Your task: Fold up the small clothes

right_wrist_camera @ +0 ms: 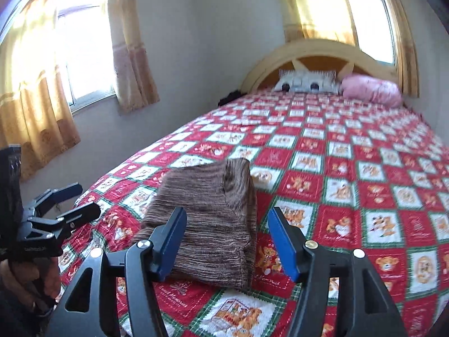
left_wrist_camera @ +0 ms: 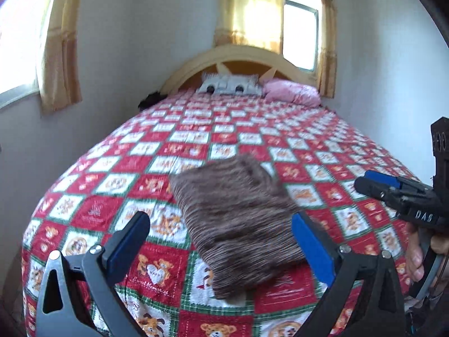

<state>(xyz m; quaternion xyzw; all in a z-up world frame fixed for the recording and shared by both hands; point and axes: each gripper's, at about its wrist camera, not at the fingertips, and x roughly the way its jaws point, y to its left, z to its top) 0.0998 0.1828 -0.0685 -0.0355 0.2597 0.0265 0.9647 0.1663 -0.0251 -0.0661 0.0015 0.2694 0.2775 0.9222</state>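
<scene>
- Bedroom backdrop: white walls, with yellow curtains (right_wrist_camera: 33, 112) over sunlit windows at the upper left and upper right of my right wrist view.
- Folded brown garment (left_wrist_camera: 238, 219): a striped knit piece lying flat on the bedspread near the foot of the bed, at centre frame in both of my wrist views; one upper corner is turned up slightly.
- Left gripper (left_wrist_camera: 221, 241): my own-camera view shows its two blue-padded fingers standing wide apart at the lower frame, one on each side of the garment as pictured, with nothing clamped between them. I also see it at the lower left of the right wrist view, held by a hand (right_wrist_camera: 25, 278).
- Right gripper (right_wrist_camera: 227, 241): its blue pads are parted at the lower centre, the garment showing in the gap; the pads do not press on the cloth. I see it again at the right edge of the left wrist view, gripped by a hand (left_wrist_camera: 418, 255).
- Bedspread (left_wrist_camera: 98, 210): red, white and green patchwork squares with teddy bear prints, covering the whole bed.
- Far end: pink pillow (right_wrist_camera: 370, 88) and a grey-white pillow (right_wrist_camera: 306, 81) against an arched wooden headboard (right_wrist_camera: 314, 49).
</scene>
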